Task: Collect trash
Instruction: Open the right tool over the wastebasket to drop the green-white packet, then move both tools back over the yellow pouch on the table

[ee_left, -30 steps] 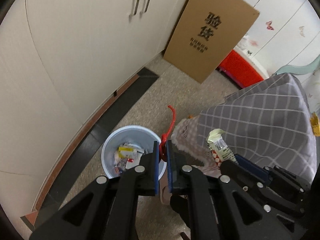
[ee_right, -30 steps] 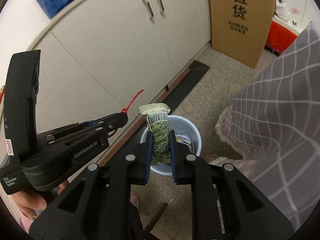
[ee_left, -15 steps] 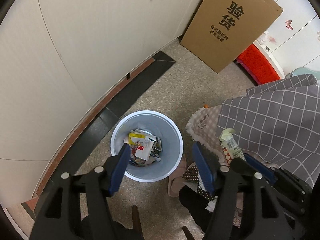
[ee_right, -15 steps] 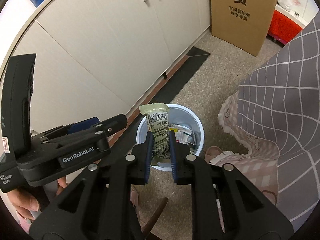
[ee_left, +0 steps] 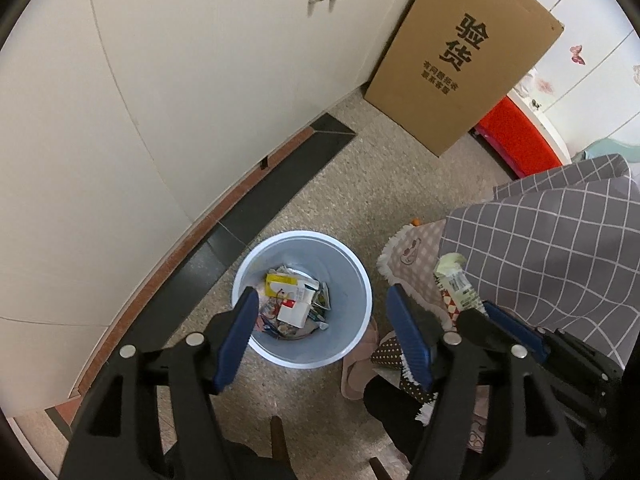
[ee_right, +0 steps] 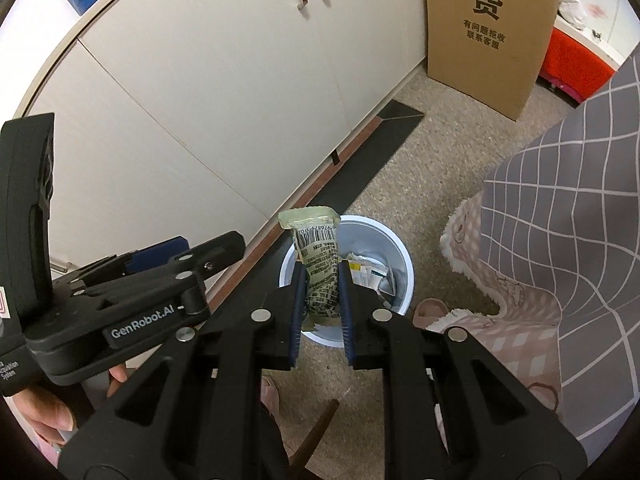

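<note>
1. Your left gripper (ee_left: 324, 336) is above the white trash bin (ee_left: 352, 344) in the lower middle of the frame. Its jaws have just been opening and now stand wide apart with nothing between them.
2. Your right gripper (ee_right: 322, 300) is clenched on a green snack wrapper (ee_right: 316, 256) with a barcode. In its view, the wrapper stands upright in the middle of the frame, over the near left rim of the bin.
3. The bin already holds several pieces: a yellow box (ee_left: 280, 281), a white carton (ee_left: 294, 314) and other papers.
4. I judge that the task is partly done. The wrapper is not yet dropped; whether more trash lies elsewhere, I cannot tell.
5. The floor (ee_left: 384, 184) is beige and speckled. A cream cabinet (ee_left: 192, 80) fills the upper left, a cardboard box (ee_left: 460, 60) leans at the upper right, and a grey checked cloth (ee_left: 552, 240) hangs at the right.
</note>
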